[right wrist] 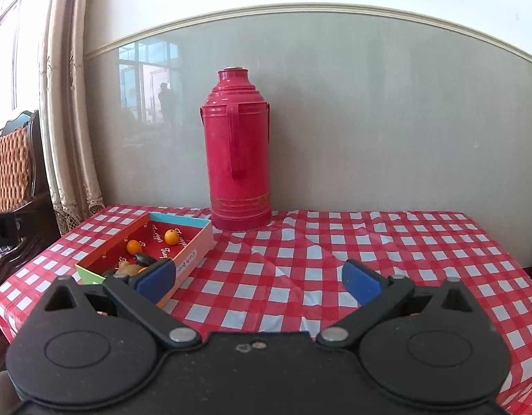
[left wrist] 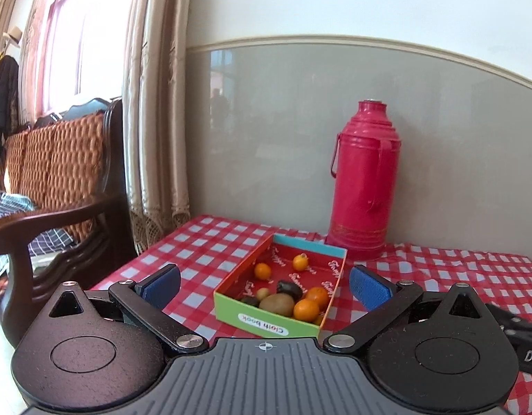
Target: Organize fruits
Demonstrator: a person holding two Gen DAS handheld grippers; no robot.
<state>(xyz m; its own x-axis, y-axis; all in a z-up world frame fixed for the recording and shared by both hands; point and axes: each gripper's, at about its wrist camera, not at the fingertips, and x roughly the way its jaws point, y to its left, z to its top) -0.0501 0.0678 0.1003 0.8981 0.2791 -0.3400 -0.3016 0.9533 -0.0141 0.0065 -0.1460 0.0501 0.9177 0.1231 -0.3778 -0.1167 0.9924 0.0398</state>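
A shallow cardboard box point(left wrist: 266, 323) with a red inside and a green front wall lies on the checked tablecloth point(left wrist: 203, 252). It holds several small oranges point(left wrist: 306, 310), a brown kiwi point(left wrist: 276, 304), a dark fruit point(left wrist: 289, 287) and a small pale one. My left gripper point(left wrist: 265, 285) is open above and in front of the box, with nothing between its blue pads. In the right wrist view the box point(right wrist: 193, 245) sits to the left, partly behind the left finger. My right gripper point(right wrist: 258, 280) hangs wide open and empty over the cloth point(right wrist: 369, 242).
A tall pink thermos flask point(left wrist: 361, 180) point(right wrist: 239, 152) stands at the back of the table against the grey wall. A dark wooden chair point(left wrist: 62, 214) with a woven back and a curtain point(left wrist: 152, 110) are left of the table. The other gripper's black body point(left wrist: 522, 339) shows at the right edge.
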